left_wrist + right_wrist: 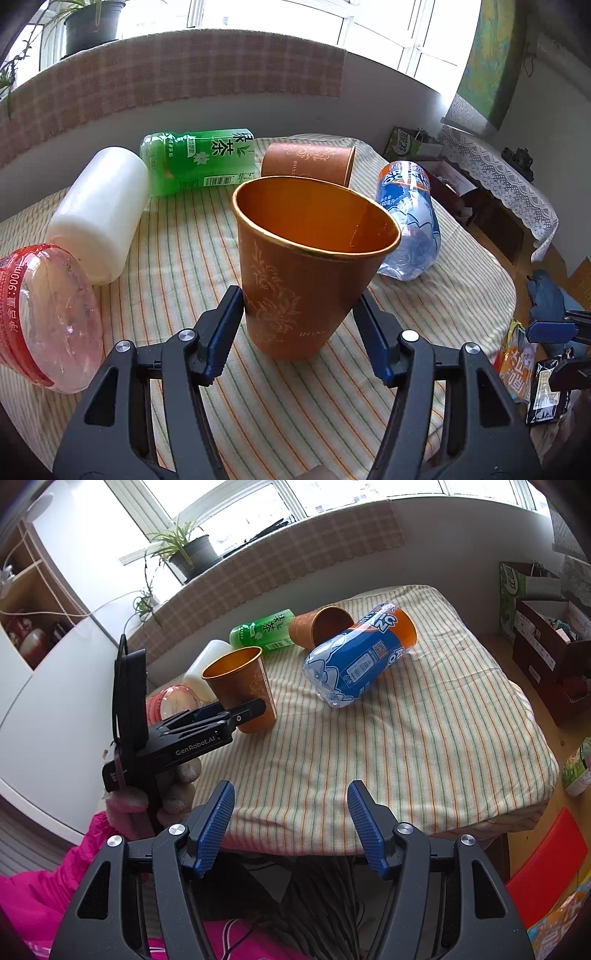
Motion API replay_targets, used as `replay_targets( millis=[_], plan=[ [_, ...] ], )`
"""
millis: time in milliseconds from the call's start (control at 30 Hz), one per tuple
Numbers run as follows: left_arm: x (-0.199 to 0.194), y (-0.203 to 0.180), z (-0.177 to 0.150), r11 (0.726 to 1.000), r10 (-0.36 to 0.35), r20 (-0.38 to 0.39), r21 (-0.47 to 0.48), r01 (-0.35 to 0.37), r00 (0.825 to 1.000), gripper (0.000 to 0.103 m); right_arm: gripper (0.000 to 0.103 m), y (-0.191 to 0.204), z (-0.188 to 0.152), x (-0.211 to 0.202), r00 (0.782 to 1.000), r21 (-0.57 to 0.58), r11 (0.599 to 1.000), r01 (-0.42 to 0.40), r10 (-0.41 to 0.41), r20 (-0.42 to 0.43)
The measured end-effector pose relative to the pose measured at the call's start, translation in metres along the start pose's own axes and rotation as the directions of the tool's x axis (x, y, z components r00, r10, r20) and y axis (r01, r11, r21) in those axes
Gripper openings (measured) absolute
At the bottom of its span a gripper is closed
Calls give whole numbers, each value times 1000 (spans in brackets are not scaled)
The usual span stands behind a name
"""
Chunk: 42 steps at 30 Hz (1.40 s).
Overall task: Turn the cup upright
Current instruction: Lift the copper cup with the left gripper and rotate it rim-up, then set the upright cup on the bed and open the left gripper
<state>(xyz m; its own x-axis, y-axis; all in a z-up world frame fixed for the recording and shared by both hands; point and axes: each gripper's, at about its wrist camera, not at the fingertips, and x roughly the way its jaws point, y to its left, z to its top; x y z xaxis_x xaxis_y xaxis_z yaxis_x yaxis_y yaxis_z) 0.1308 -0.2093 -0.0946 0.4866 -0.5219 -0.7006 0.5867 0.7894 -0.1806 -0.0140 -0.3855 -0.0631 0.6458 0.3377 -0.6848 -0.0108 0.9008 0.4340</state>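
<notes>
A brown paper cup (306,273) with gold floral print stands mouth up, slightly tilted, on the striped tablecloth (258,406). My left gripper (297,325) has its blue pads (221,332) against both sides of the cup's lower half and is shut on it. The right wrist view shows the same cup (240,686) held by the left gripper (243,710). A second brown cup (308,162) lies on its side at the back, also visible in the right wrist view (319,626). My right gripper (291,823) is open and empty above the table's near edge.
Lying on the cloth are a green tea bottle (199,162), a white bottle (99,214), a red-labelled clear bottle (48,317) and a blue-labelled bottle (410,221). Boxes (546,642) stand on the floor to the right.
</notes>
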Motion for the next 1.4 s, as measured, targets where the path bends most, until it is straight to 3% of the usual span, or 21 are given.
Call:
replay_targets(
  millis=[233,333,533,767,933,1100,1167,1200,1333,1400],
  plan=[
    [-7,3,-7,1000,-11,-31,-25,10,999,65,63,3,1,0,1000,-11,1000,6,-6,4],
    [-14,2,-10,1000,-9,-26,-18,8,1000,76,63,5,2,0,1000,-17,1000,17,-17,14],
    [-36,0,-18,1000,-8,-9,-24,8,1000,77,63,14,5,1,997,-42,998,52,-50,50],
    [-88,1,-22,995,76,96,-66,-70,992,80,63,31,12,-2,982,-96,985,144,-131,136],
    [-129,0,-20,979,193,198,-104,-175,961,91,63,42,18,-4,960,-109,971,211,-185,211],
    [-159,3,-21,949,306,260,-157,-272,916,93,64,54,22,-7,939,-121,961,250,-209,274],
    [-167,3,-23,939,336,272,-168,-300,902,96,72,60,22,-9,930,-130,956,262,-214,298],
    [-171,3,-24,936,346,278,-173,-307,896,103,73,63,22,-10,925,-135,953,270,-218,311],
    [-185,0,-28,916,397,307,-198,-350,865,103,81,75,19,-12,888,-148,929,339,-264,375],
    [-190,1,-29,910,411,305,-201,-363,859,103,81,80,18,-14,875,-145,923,355,-275,398]
  ],
)
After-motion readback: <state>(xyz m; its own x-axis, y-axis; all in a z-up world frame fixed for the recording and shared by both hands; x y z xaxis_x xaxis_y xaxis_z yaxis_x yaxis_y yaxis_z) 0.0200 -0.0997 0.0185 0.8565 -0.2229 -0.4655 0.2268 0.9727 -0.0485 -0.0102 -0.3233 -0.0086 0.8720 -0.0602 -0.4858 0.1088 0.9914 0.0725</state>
